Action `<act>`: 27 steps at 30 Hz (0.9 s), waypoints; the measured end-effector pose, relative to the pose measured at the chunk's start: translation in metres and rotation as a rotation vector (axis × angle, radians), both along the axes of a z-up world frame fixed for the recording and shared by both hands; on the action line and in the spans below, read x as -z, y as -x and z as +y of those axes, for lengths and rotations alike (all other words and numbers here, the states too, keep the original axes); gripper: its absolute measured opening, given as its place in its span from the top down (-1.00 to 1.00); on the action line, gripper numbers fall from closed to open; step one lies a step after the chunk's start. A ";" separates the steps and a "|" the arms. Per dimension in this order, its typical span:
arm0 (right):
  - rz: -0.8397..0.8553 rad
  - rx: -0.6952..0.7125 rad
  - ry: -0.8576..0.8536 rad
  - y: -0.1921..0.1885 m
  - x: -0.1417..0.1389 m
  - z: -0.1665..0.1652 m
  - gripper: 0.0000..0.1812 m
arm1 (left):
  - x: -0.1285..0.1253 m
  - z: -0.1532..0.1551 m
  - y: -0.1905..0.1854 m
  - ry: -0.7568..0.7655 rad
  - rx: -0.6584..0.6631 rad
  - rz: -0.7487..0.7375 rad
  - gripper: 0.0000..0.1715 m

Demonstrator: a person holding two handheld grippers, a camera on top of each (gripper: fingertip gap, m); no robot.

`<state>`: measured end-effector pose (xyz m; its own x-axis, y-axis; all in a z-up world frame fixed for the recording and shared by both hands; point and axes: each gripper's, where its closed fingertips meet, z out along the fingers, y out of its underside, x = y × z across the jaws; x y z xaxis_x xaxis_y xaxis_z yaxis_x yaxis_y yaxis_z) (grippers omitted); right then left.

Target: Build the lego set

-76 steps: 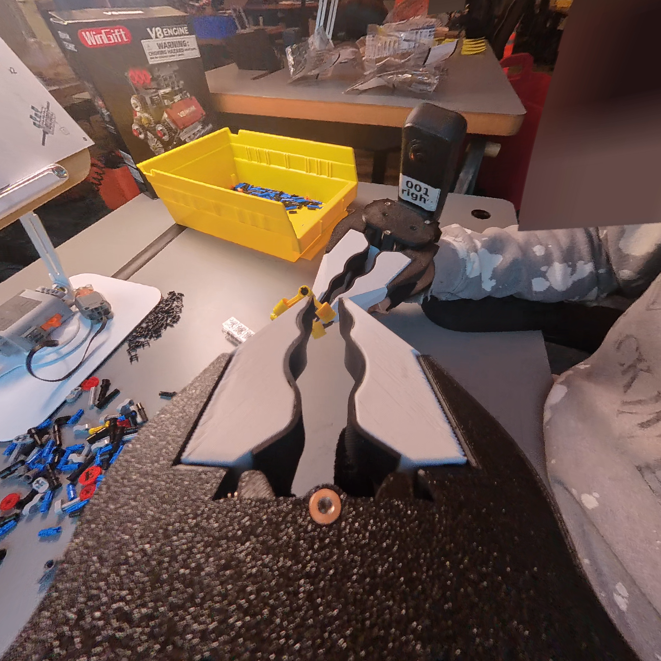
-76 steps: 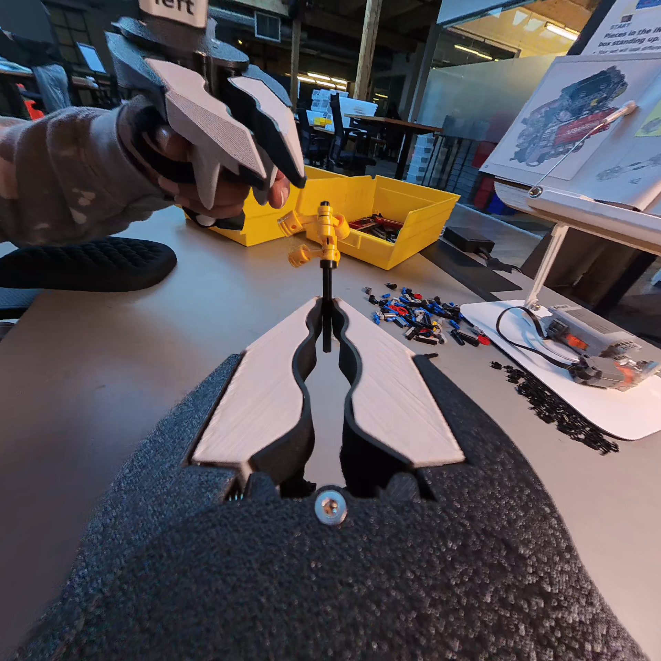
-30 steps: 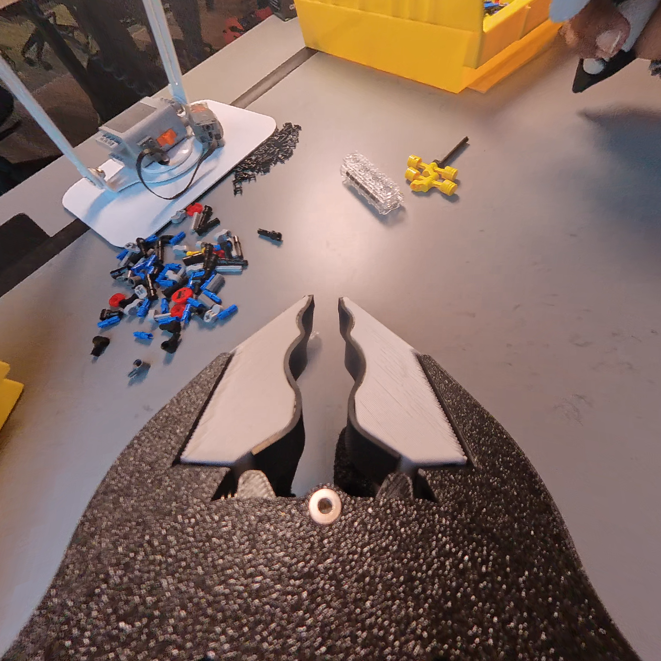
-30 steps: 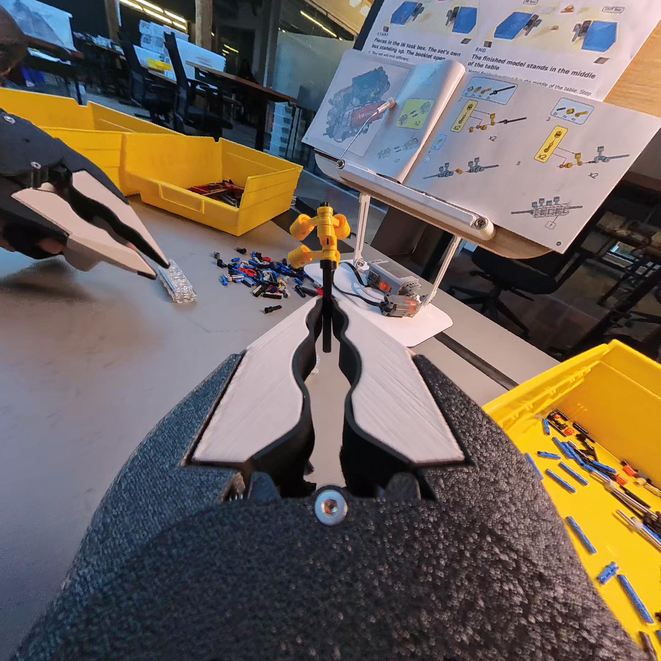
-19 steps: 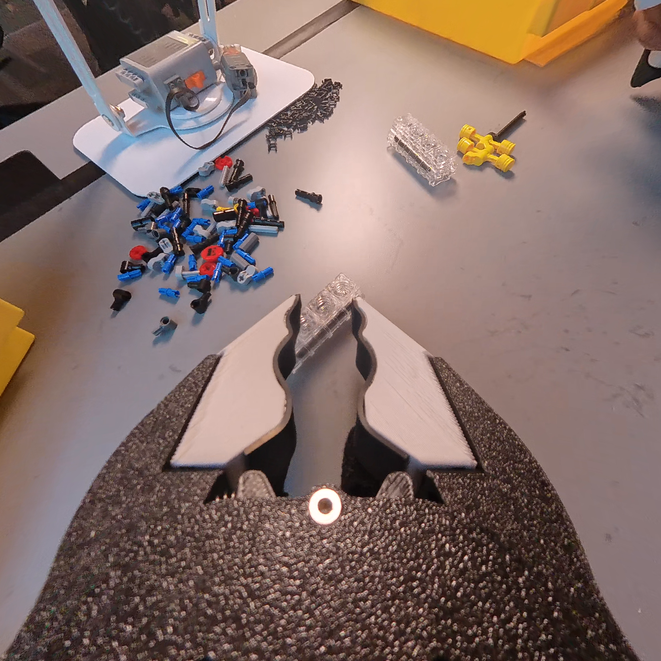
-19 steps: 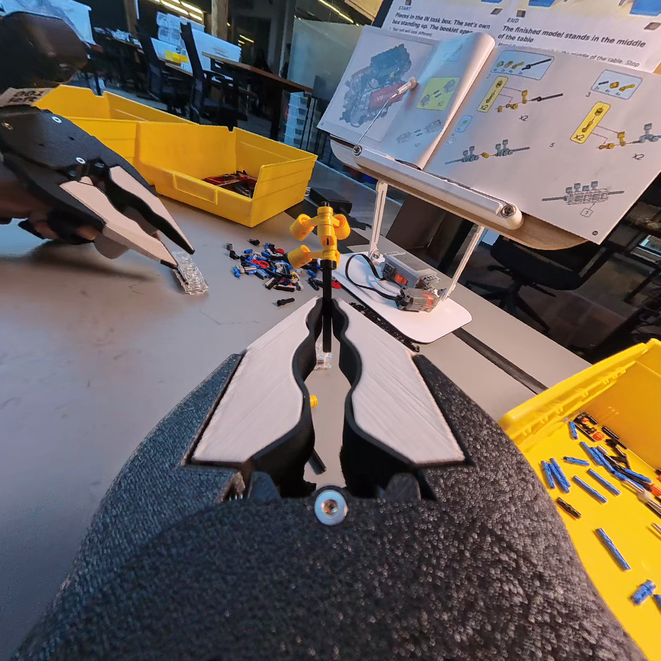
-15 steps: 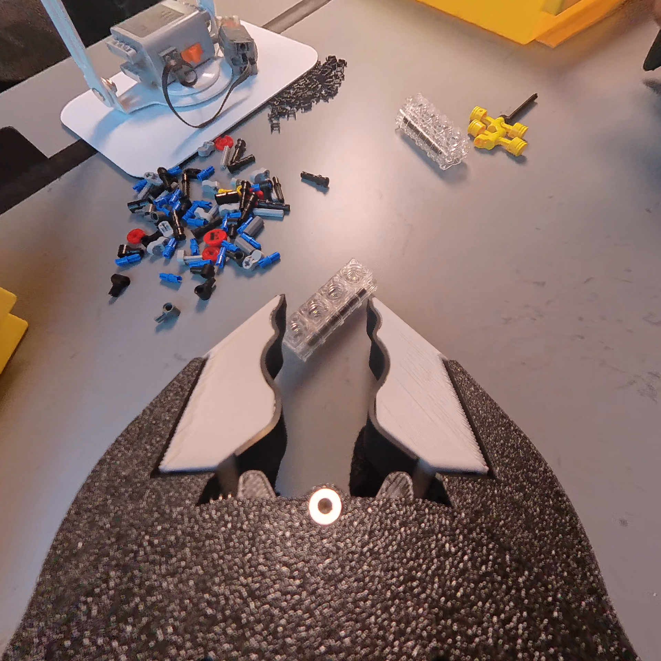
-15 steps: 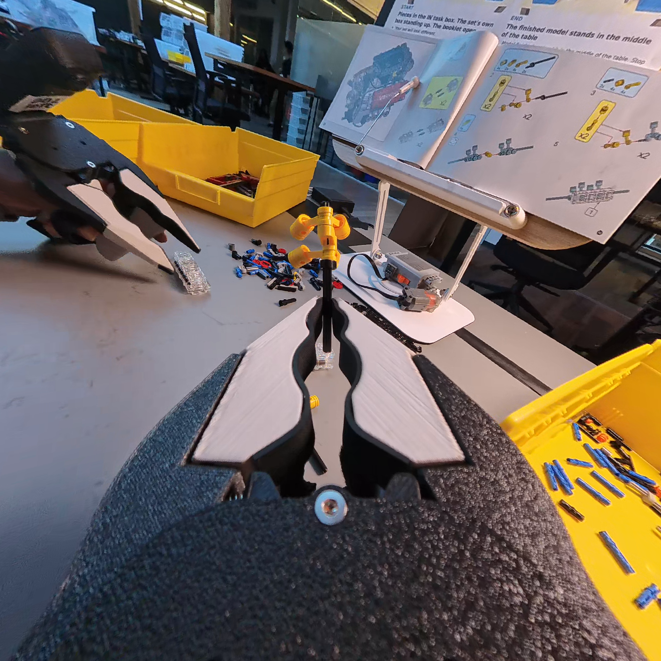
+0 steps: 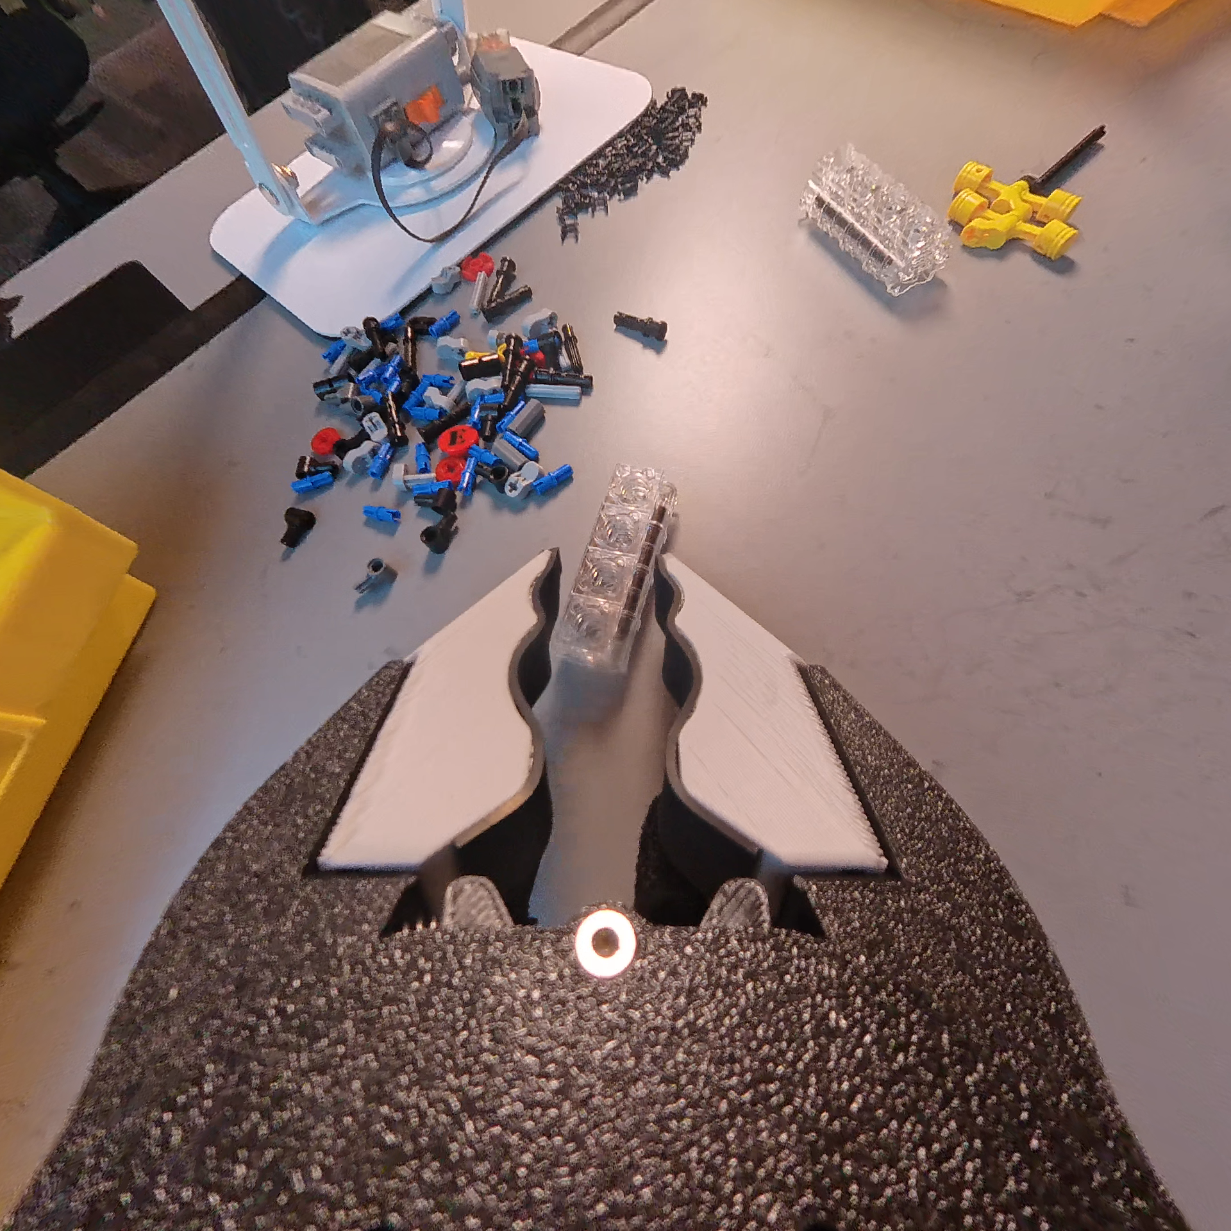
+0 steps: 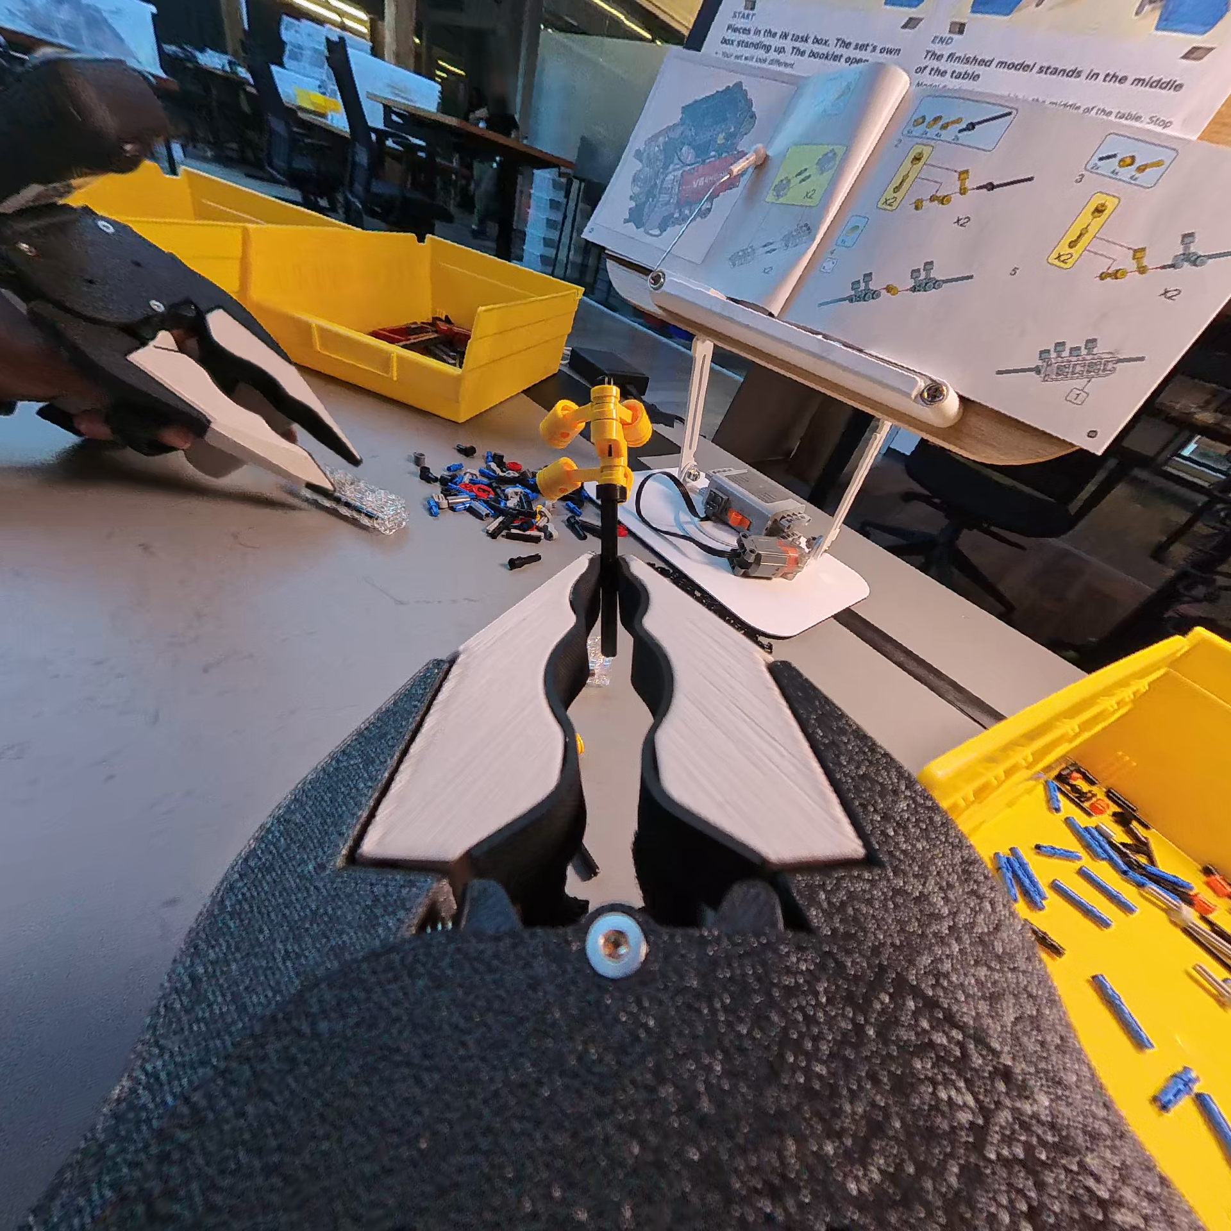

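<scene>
Two clear bricks (image 9: pixel 616 573), two yellow assemblies (image 10: pixel 596 443); right hand-held gripper (image 10: pixel 607 566) clamps one, left (image 9: pixel 603 566) parted.

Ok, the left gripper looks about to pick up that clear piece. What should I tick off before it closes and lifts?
1. The long transparent studded brick lies flat on the grey table, between the fingers of the left gripper: ok.
2. Jaws clamped on the brick: not ok. They are open, with a gap on the brick's left side.
3. The brick runs roughly lengthwise along the fingers: ok.
4. The dark rod along the brick's side is fully seated: cannot tell.
5. The right gripper is shut on the black axle with yellow piston pieces, which is held upright: ok.
6. The pile of small blue, black and red pins is clear of the fingers: ok.
</scene>
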<state>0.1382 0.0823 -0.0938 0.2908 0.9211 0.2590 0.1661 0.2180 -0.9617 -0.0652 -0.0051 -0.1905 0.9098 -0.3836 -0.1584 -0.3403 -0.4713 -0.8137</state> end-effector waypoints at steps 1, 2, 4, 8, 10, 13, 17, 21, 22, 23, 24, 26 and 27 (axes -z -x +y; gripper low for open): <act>0.000 0.000 -0.004 0.000 -0.001 -0.001 0.95 | -0.003 0.001 -0.001 -0.019 -0.002 0.005 0.68; 0.000 0.000 -0.008 0.000 -0.002 -0.001 0.95 | -0.007 0.001 -0.004 -0.036 0.004 0.011 0.68; 0.004 0.003 -0.013 -0.001 -0.004 -0.001 0.96 | -0.011 0.001 -0.017 -0.062 0.045 0.009 0.71; 0.020 0.010 -0.009 -0.004 -0.009 0.001 0.96 | -0.012 -0.005 -0.069 -0.044 0.193 -0.073 0.82; 0.019 0.014 -0.006 -0.006 -0.010 0.002 0.96 | -0.010 -0.006 -0.098 -0.019 0.265 -0.092 0.88; 0.015 0.015 -0.015 -0.006 -0.012 0.001 0.96 | -0.004 -0.006 -0.133 0.013 0.350 -0.074 0.93; 0.010 0.015 -0.021 -0.005 -0.012 0.000 0.96 | 0.004 0.008 -0.165 0.033 0.386 -0.024 0.94; -0.008 0.012 -0.024 -0.003 -0.007 -0.001 0.96 | 0.003 0.039 -0.192 0.029 0.377 -0.023 0.74; -0.009 0.010 -0.023 -0.002 -0.007 -0.002 0.96 | 0.003 0.046 -0.196 0.024 0.374 -0.020 0.74; -0.013 0.008 -0.024 -0.002 -0.006 -0.003 0.96 | 0.004 0.052 -0.198 0.024 0.369 -0.007 0.74; -0.019 0.009 -0.029 -0.002 -0.006 -0.003 0.96 | 0.007 0.056 -0.199 0.030 0.364 0.014 0.75; -0.026 0.011 -0.036 -0.001 -0.005 -0.003 0.95 | 0.012 0.058 -0.199 0.045 0.374 0.046 0.86; -0.026 0.009 -0.035 -0.001 -0.005 -0.003 0.96 | 0.012 0.057 -0.200 0.041 0.385 0.052 0.91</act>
